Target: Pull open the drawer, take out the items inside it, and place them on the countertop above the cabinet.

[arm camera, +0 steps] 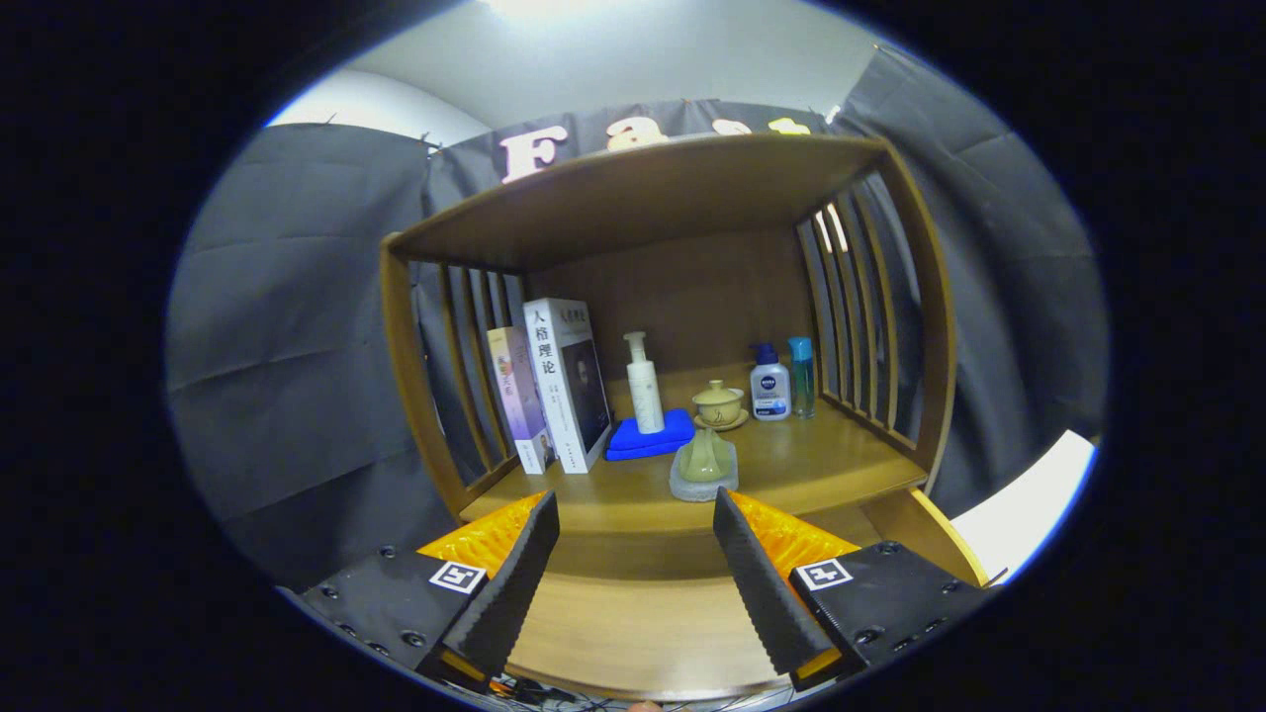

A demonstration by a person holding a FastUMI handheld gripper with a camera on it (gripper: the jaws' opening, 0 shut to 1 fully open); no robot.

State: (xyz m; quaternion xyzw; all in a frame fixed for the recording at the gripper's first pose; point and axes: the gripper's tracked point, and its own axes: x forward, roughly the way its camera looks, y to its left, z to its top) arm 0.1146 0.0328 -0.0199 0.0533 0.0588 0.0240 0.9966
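Observation:
My gripper is open with nothing between its fingers, held in front of the wooden cabinet. Just beyond the fingertips, near the front edge of the countertop, a small green flared pot rests on a pale grey pad. Further back stand a white pump bottle on a folded blue cloth, a green lidded cup on a saucer, a white lotion bottle with a blue cap and a slim teal bottle. Below the countertop, a lower wooden surface of the drawer lies between my fingers, bare where it shows.
Two upright books lean at the countertop's left against slatted side rails. Matching rails close the right side, and a wooden shelf top roofs the space. A wooden side piece juts out at the lower right.

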